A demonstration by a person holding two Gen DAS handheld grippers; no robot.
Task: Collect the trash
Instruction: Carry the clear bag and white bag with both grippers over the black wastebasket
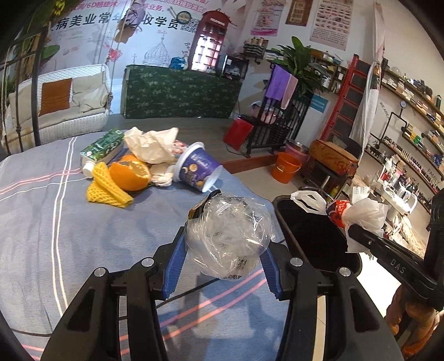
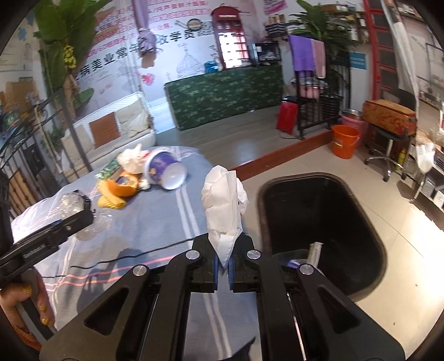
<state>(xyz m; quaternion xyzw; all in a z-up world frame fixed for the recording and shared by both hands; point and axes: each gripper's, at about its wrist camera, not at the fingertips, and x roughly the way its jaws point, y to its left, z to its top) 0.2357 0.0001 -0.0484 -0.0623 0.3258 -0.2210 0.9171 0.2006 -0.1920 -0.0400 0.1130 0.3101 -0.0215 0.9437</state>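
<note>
The wall banner [image 1: 111,22] reads "美业常年" and "学员"; the right claw [image 1: 360,230] arm bears the letters "DAS".

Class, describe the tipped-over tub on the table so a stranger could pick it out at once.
Start at the blue-grey striped tablecloth and find the litter heap at its far end. On the heap's right edge, beside the hollowed orange peel, lies the purple plastic tub. It alone is round, white-rimmed and on its side.
</note>
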